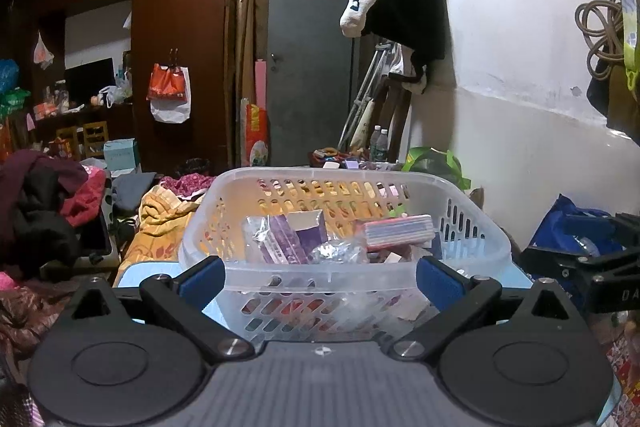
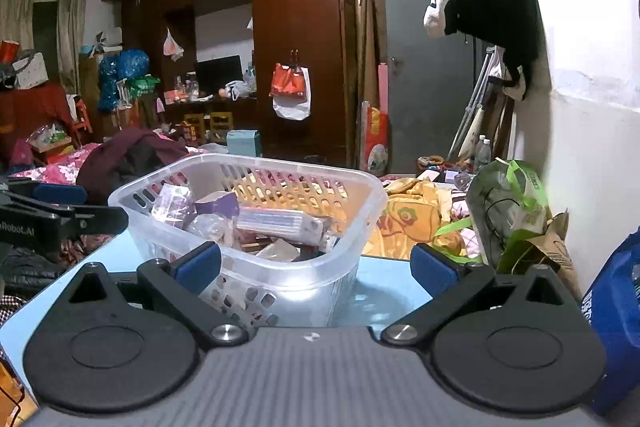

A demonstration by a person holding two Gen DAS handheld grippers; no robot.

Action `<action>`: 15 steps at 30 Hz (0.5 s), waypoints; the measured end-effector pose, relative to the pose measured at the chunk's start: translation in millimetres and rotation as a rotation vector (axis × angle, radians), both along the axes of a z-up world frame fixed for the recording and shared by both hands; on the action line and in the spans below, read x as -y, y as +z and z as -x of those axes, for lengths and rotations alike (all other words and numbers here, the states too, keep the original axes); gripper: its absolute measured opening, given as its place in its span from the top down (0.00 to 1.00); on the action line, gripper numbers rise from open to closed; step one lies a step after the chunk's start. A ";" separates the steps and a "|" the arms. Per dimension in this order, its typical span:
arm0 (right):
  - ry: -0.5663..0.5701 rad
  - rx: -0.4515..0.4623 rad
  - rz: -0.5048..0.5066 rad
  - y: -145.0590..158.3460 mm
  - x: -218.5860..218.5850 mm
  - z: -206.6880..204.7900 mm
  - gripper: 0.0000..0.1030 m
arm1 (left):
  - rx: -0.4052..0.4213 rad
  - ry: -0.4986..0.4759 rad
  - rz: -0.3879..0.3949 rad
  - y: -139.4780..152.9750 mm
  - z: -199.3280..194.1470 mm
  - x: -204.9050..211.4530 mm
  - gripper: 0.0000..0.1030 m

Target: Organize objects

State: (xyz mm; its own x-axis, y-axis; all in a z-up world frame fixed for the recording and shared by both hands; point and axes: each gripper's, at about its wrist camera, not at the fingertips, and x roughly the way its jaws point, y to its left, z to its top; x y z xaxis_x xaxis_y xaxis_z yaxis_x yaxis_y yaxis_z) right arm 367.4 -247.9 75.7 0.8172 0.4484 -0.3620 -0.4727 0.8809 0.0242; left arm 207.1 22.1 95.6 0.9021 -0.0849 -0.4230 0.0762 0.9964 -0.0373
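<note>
On the light blue table (image 2: 384, 291) stands a clear plastic basket (image 1: 344, 259), and it already holds the task's things: a purple box (image 1: 310, 231), a flat striped box (image 1: 400, 231), crinkled wrappers (image 1: 340, 251) and some more small packs, lying mixed w/ no order.

Both grippers are just in front of the basket and both have nothing between the fingers. The left gripper (image 1: 320, 283) faces the near wall of the basket straight on; its blue pads (image 1: 202, 281) are spread wide, about as wide as the wall, and hold nothing. The right gripper (image 2: 316, 267) comes from the near right corner of the basket, pads also wide apart, and the corner sits between its fingers but not touched, as far as can be seen. Each gripper shows at the edge of the other's view, low and level, approx. at the height of the basket rim.

The step in hand is probably to reach in for one item, or to take the basket itself; the pictures do not decide this. For a good pick, one gripper should rise over the rim first, then go down on one item only, e.g. the striped box, which lies on top and has flat sides. The wrappers are slippery and thin, so a deep grip is better. The basket looks light and may slide on the table; the other gripper could steady its rim.
</note>
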 end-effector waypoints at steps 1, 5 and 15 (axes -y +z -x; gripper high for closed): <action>0.002 0.001 0.001 -0.9 -0.2 -0.1 0.00 | 0.000 0.000 0.001 -0.5 -0.4 -0.8 0.01; 0.004 -0.007 -0.004 -3.4 2.1 -2.7 0.00 | -0.008 -0.004 -0.004 -3.1 -1.0 0.6 0.01; 0.008 -0.024 -0.046 -3.7 11.6 -2.4 0.00 | -0.016 -0.018 -0.018 -7.3 3.7 8.6 0.01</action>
